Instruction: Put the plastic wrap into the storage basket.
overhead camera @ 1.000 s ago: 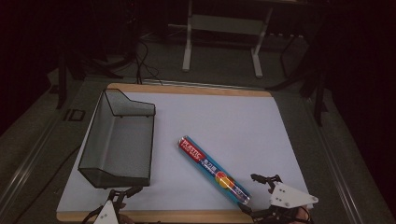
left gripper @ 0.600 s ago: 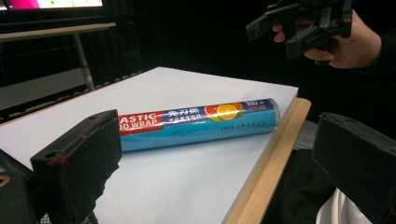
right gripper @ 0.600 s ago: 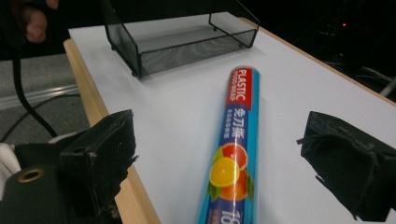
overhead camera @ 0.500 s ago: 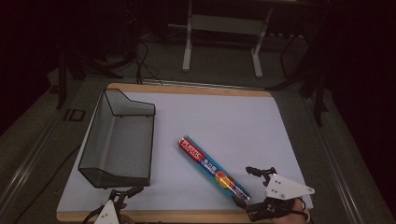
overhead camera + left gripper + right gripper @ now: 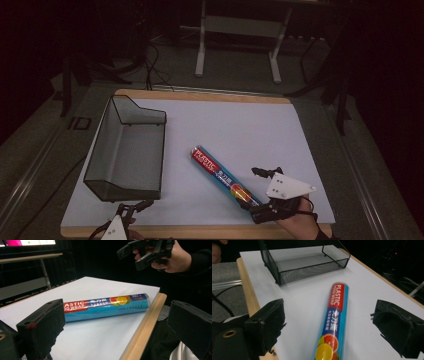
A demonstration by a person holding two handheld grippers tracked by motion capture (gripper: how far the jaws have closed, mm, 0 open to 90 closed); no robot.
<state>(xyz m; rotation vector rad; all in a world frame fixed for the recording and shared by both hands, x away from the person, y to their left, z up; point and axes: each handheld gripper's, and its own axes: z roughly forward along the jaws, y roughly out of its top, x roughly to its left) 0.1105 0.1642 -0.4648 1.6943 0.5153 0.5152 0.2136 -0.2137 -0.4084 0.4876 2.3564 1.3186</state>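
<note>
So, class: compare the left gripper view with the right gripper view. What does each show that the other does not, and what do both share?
Left gripper view alone: the right gripper held in a hand, above the table's wooden edge.
Right gripper view alone: the black mesh basket beyond the roll's far end.
Both: the plastic wrap roll lying flat on the white sheet, untouched, framed by wide-open jaws.
</note>
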